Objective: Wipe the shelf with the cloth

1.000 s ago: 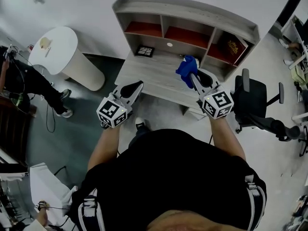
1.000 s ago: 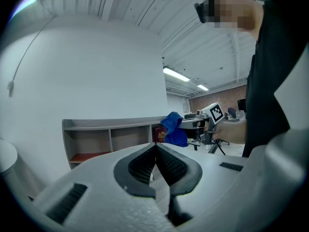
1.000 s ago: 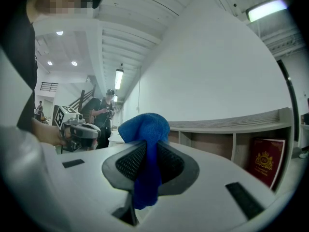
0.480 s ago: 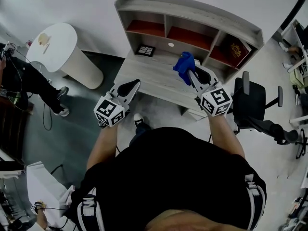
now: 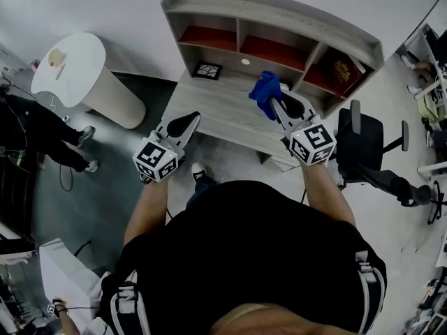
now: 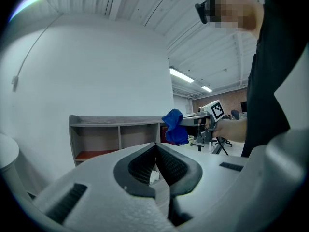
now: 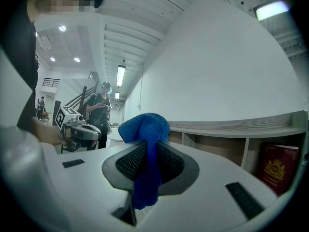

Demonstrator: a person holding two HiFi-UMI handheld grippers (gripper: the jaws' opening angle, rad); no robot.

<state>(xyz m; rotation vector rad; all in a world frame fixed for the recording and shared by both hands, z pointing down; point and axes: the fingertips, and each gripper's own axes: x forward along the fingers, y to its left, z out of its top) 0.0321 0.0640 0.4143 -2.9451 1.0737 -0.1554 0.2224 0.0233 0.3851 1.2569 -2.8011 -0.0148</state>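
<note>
A grey wooden shelf (image 5: 279, 16) with red-floored compartments stands on a desk against the wall. My right gripper (image 5: 274, 102) is shut on a blue cloth (image 5: 264, 91), held above the desk in front of the middle compartments. In the right gripper view the blue cloth (image 7: 144, 129) bulges out between the jaws, with the shelf (image 7: 231, 127) beyond. My left gripper (image 5: 187, 123) is shut with nothing in it, at the desk's front left edge. The left gripper view shows the shelf (image 6: 116, 122) and the blue cloth (image 6: 175, 127) ahead.
A dark red book (image 5: 338, 68) leans in the right compartment. A black patterned square (image 5: 207, 70) lies on the desk under the left compartment. A round white table (image 5: 77, 68) stands left, a black office chair (image 5: 367, 145) right. A person (image 7: 99, 110) stands far off.
The right gripper has carried the blue cloth slightly up and left toward the shelf. The left gripper has drifted a little left and toward me.
</note>
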